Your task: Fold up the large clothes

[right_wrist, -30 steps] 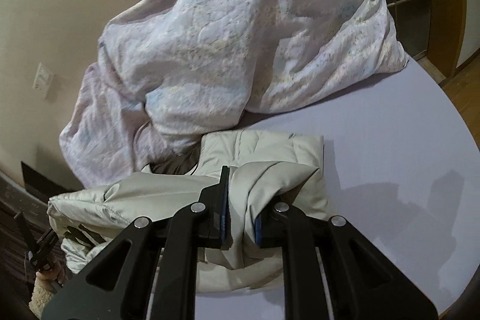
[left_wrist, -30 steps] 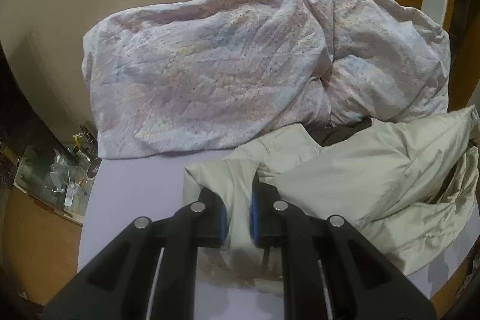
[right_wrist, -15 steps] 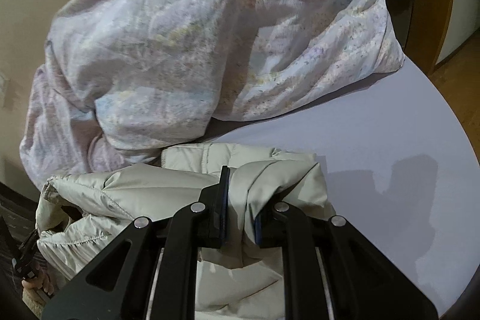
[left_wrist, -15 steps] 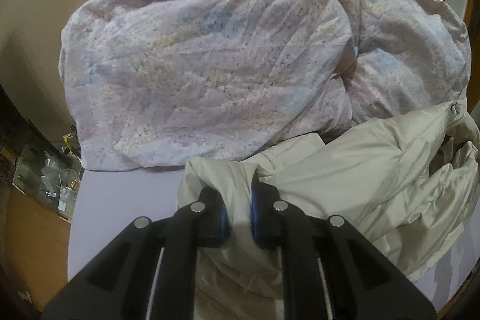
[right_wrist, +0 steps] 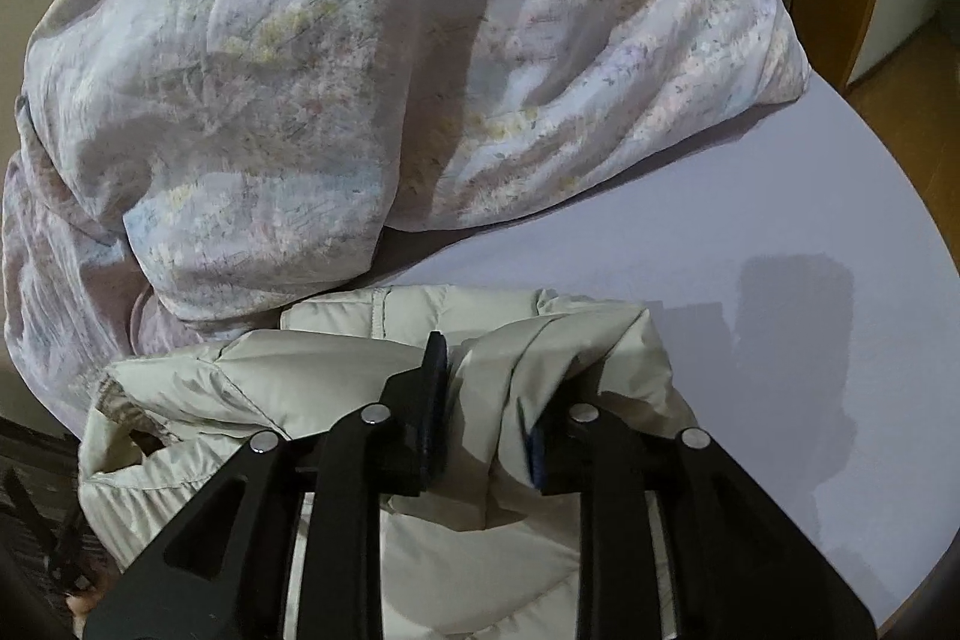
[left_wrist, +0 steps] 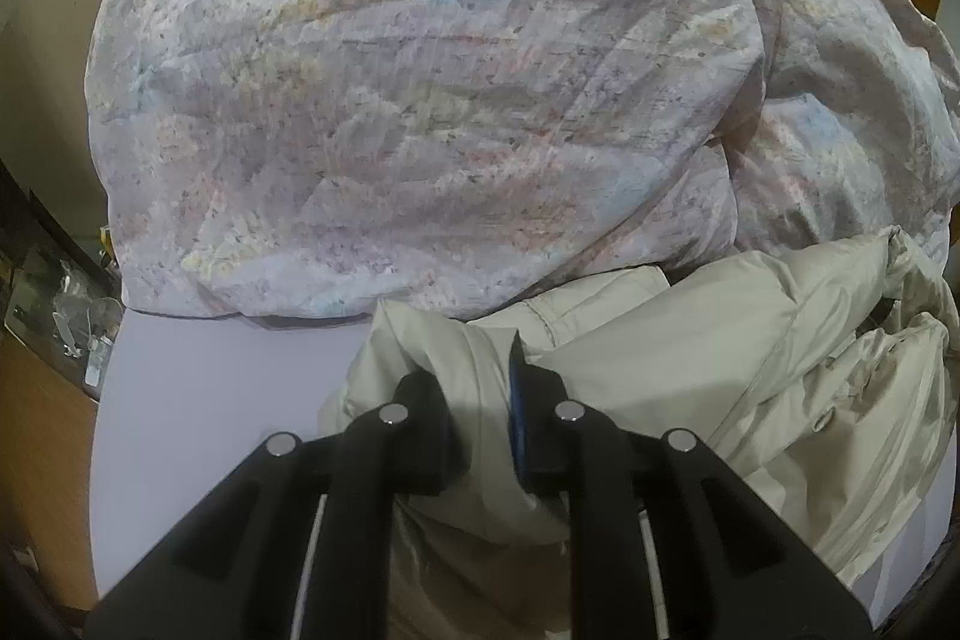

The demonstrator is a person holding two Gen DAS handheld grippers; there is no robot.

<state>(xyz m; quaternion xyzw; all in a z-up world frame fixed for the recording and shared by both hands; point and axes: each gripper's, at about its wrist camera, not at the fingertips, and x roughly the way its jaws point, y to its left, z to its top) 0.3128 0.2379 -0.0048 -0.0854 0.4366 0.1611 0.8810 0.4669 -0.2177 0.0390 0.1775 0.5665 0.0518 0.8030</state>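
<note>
Pale lilac sheeting (right_wrist: 750,232) covers the bed under me, and a crumpled floral duvet (left_wrist: 420,100) is heaped along the far side against the beige wall. Just near of it lies the cream padded jacket (left_wrist: 720,340), its far edge touching the duvet.

My left gripper (left_wrist: 480,400) points down at the jacket's left part, with a ridge of cream fabric running between its jaws. They are opening, and a narrow gap shows beside the blue pad, so I read the cloth as being let go. My right gripper (right_wrist: 486,400) is over the jacket's right part, where a folded-over flap sits. Its jaws are opening too, a little wider, with fabric between them but no longer pinched.

I judge this as the end of one fold: the layer is laid down and being released. Next I need both pairs of jaws clear of the cloth, lifting off without dragging the flap open, then a fresh edge to grip for the following fold.
</note>
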